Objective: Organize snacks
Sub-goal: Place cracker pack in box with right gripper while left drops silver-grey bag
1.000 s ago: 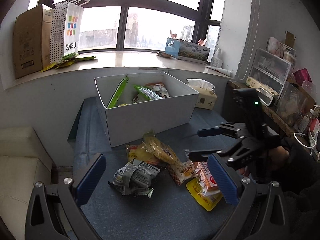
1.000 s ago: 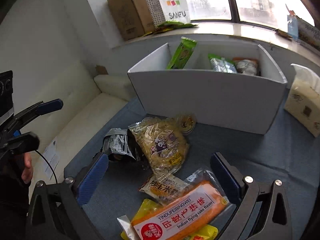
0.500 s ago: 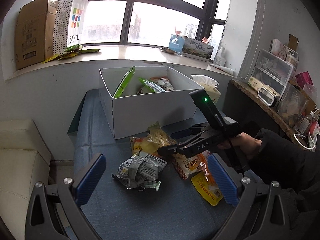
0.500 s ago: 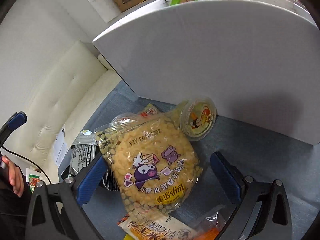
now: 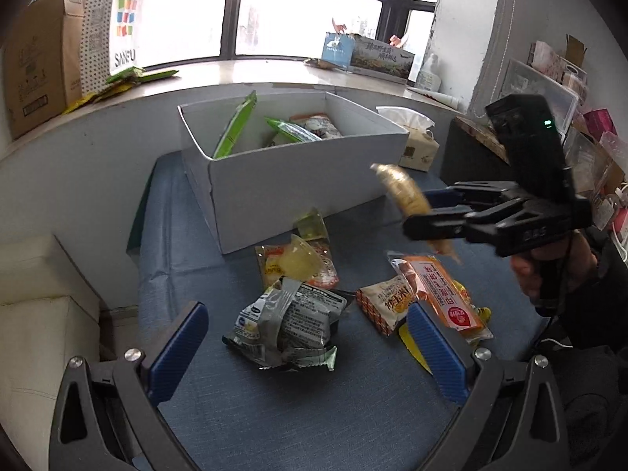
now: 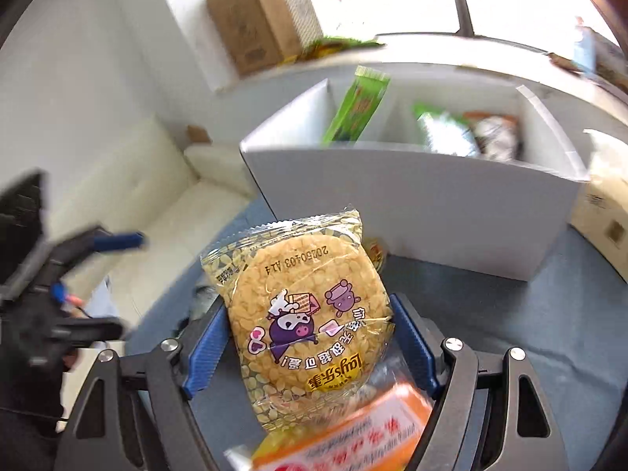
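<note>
Blur smears the far half of my right wrist view, so the packets inside the white cardboard box (image 6: pixel 416 212) read only as green and silver shapes. Nearest me, an orange packet (image 6: pixel 345 443) is cut off at six o'clock. My right gripper (image 6: pixel 310 347) clamps the yellow clear-wrapped rice cake packet (image 6: pixel 304 314) between its blue pads; the jaws have just been closing on it, and where it lay on the cloth half a second ago it now hangs lifted, short of the box's front wall at twelve o'clock. From my left wrist view that packet shows edge-on, and its lower end disappears behind the right gripper's fingers.

My left gripper (image 5: pixel 310 349) is spread wide with nothing between its pads; it has come lower over the crumpled silver wrapper (image 5: pixel 290 322). Bare blue tablecloth (image 5: pixel 188 259) lies open at nine o'clock, ending at the cream sofa cushion (image 5: pixel 43 314). Beyond the box, the windowsill carries a brown carton (image 5: pixel 35 78).
</note>
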{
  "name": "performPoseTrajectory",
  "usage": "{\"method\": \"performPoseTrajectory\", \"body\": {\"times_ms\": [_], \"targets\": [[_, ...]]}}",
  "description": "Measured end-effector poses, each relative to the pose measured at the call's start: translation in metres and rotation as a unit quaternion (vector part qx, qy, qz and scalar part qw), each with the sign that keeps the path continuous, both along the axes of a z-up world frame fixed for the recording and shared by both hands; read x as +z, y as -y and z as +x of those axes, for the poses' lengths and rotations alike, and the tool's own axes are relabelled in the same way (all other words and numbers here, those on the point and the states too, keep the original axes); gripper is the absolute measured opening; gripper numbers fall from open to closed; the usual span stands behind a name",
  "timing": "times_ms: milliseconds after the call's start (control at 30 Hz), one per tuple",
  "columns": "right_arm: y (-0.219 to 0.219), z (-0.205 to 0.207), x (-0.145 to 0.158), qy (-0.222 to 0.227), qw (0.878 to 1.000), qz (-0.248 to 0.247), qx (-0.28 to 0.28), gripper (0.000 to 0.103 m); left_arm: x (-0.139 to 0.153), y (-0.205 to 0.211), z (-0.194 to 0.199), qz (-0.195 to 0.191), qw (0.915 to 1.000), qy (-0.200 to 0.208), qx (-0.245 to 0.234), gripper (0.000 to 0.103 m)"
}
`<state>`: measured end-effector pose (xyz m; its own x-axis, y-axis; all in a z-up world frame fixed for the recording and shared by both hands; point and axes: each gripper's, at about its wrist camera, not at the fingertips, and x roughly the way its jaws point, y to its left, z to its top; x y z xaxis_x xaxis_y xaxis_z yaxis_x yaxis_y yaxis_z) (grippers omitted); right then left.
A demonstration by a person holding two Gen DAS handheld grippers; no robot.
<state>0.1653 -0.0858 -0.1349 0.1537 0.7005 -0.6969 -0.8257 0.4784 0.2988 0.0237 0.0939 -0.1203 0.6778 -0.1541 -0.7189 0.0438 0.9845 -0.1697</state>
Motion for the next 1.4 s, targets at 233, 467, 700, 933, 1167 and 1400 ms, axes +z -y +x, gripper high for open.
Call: {"method": "performPoseTrajectory", "body": {"times_ms": [233, 467, 700, 933, 1167, 1400], "targets": [[0.065, -0.020, 0.029, -0.006, 0.998, 0.041, -0.056, 0.083, -0.037, 0.000, 0.032, 0.025, 0.9983, -0.049, -0.020, 0.103], [0.100, -0.020, 0.022, -0.025, 0.995, 0.048, -0.081, 0.083, -0.064, 0.003, 0.047, 0.050, 0.9949, -0.078, -0.040, 0.103], [0.108, -0.015, 0.019, -0.036, 0.994, 0.063, -0.086, 0.083, -0.060, -0.002, 0.042, 0.029, 0.9961, -0.074, -0.039, 0.076], [0.102, -0.013, 0.025, -0.027, 0.993, 0.066, -0.089, 0.083, 0.002, -0.013, 0.010, -0.032, 0.9992, 0.016, -0.015, 0.075], [0.083, 0.014, 0.067, 0.025, 0.989, 0.068, -0.129, 0.083, 0.073, -0.034, 0.028, -0.099, 0.9864, 0.122, 0.048, 0.075], [0.038, 0.073, 0.110, 0.075, 0.982, 0.072, -0.154, 0.083, 0.096, -0.064, 0.123, -0.101, 0.9861, 0.105, 0.080, 0.075]]}}
